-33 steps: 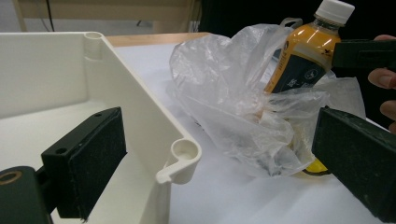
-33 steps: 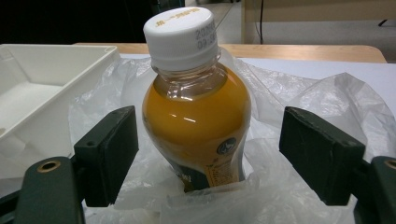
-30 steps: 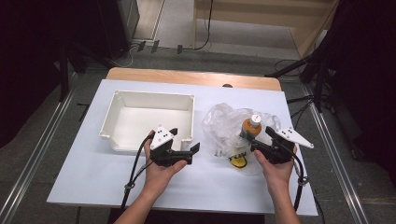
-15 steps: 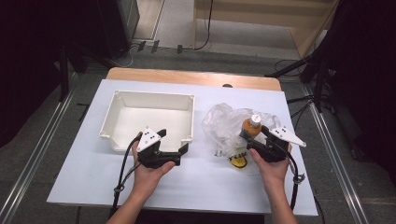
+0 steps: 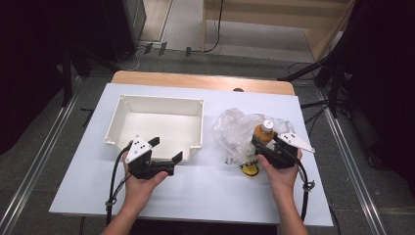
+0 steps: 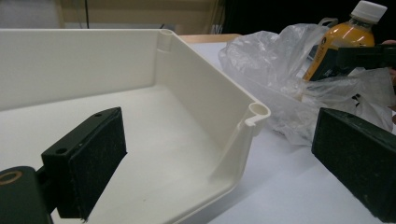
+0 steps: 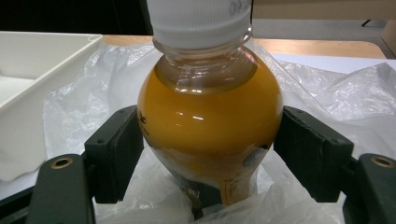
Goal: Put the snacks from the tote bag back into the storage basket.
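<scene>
An orange drink bottle [image 5: 263,133] with a white cap stands upright inside a crumpled clear plastic bag [image 5: 232,129] at the table's right. My right gripper [image 5: 263,143] is shut on the bottle [image 7: 210,121]; its jaws have just been closing, and both pads press on the bottle's round sides. My left gripper [image 5: 166,150] is open with nothing between its pads. It hovers at the front right corner of a white tray [image 5: 161,99]. In the left gripper view the tray's corner [image 6: 254,116] sits between the jaws, with the bottle [image 6: 343,39] and bag [image 6: 266,51] beyond.
The tray is bare inside. A small yellow round object [image 5: 250,169] lies at the bag's front edge, by the right hand. The white table top [image 5: 205,196] meets a wooden strip [image 5: 205,81] at the back. Cables trail from both grippers toward the front edge.
My left hand and its open gripper have slid left along the tray's front rim. The right gripper has kept its place around the bottle.
</scene>
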`<act>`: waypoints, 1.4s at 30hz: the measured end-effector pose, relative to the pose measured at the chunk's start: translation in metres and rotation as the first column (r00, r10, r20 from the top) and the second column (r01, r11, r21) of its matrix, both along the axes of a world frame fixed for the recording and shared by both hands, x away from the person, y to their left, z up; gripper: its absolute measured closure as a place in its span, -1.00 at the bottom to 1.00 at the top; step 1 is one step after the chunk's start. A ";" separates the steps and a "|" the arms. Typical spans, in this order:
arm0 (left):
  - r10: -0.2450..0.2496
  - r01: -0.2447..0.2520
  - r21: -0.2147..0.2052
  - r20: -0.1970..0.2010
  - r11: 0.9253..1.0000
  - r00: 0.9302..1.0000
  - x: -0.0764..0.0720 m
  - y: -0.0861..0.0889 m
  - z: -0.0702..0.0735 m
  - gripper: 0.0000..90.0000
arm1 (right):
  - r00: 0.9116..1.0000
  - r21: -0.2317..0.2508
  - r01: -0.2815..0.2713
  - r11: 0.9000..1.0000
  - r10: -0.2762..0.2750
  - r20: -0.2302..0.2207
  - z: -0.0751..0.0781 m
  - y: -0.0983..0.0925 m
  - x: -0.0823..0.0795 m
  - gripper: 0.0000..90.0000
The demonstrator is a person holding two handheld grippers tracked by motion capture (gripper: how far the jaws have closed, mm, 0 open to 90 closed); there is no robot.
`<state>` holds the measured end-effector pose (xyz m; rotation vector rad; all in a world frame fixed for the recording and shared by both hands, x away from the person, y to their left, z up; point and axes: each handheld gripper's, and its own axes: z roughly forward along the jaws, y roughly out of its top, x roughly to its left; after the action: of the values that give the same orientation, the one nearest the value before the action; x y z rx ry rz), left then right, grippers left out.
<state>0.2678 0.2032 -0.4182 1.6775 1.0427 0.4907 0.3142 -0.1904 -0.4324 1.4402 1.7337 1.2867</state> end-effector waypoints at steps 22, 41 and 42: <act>0.037 -0.037 -0.014 0.035 0.999 0.999 -0.012 0.046 0.000 -0.92 | 0.998 -0.022 0.049 0.999 -0.050 -0.039 -0.011 0.011 0.005 -0.39; 0.066 -0.064 -0.058 0.024 0.996 0.998 -0.009 0.063 -0.001 -0.91 | 0.997 0.016 0.075 0.997 -0.075 -0.006 -0.016 0.013 0.008 -0.30; 0.067 -0.066 -0.060 0.022 0.996 0.997 -0.009 0.063 -0.001 -0.91 | 0.997 0.014 0.072 0.997 -0.072 -0.004 -0.016 0.013 0.008 -0.29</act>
<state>0.2590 0.2665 -0.4190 1.5848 1.0881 0.5172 0.3224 -0.1776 -0.4485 1.4992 1.6629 1.2618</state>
